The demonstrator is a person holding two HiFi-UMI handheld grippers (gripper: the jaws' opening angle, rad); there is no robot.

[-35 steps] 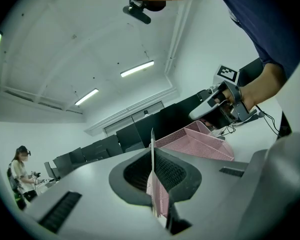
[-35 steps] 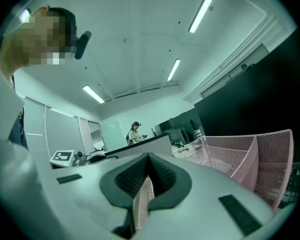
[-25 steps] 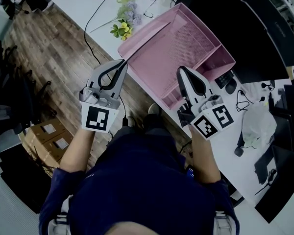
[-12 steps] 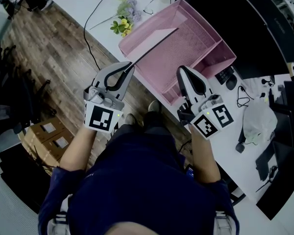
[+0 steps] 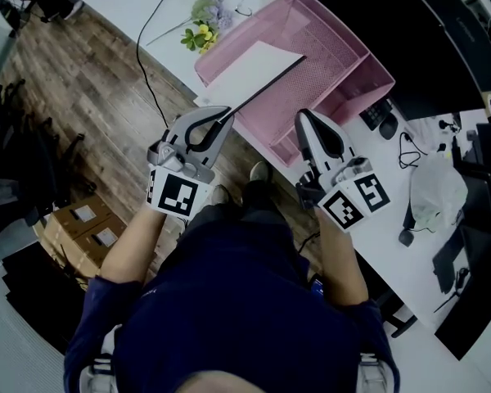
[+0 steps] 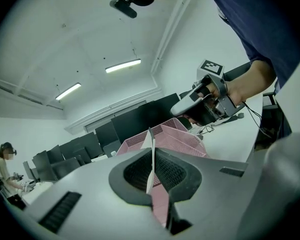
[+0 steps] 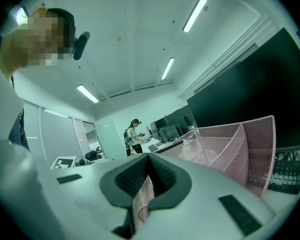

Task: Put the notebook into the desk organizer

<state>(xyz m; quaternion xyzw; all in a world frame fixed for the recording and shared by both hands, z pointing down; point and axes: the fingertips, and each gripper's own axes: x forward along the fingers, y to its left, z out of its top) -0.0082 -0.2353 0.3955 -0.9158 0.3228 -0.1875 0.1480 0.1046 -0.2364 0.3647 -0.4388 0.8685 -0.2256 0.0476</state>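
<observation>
A thin notebook (image 5: 258, 72) with a white cover and a dark edge hangs tilted over the left compartment of the pink mesh desk organizer (image 5: 376, 72). My left gripper (image 5: 222, 119) is shut on its near corner. In the left gripper view the notebook (image 6: 151, 139) stands edge-on between the pads of the left gripper (image 6: 151, 156), with the organizer (image 6: 177, 136) behind it. My right gripper (image 5: 305, 124) is shut on the organizer's near wall. In the right gripper view, pink mesh (image 7: 141, 204) is pinched between the pads of the right gripper (image 7: 147, 160).
The organizer sits at the edge of a white desk (image 5: 168, 15). Artificial flowers (image 5: 200, 38) and cables lie to its left, a black device (image 5: 379, 125) and a plastic bag (image 5: 432, 199) to its right. Cardboard boxes (image 5: 86, 228) stand on the wooden floor. A person (image 7: 132, 136) stands in the background.
My left gripper has moved right and toward the organizer with the notebook, which now lies flatter and shows its white cover over the tray. The right gripper has stayed put.
</observation>
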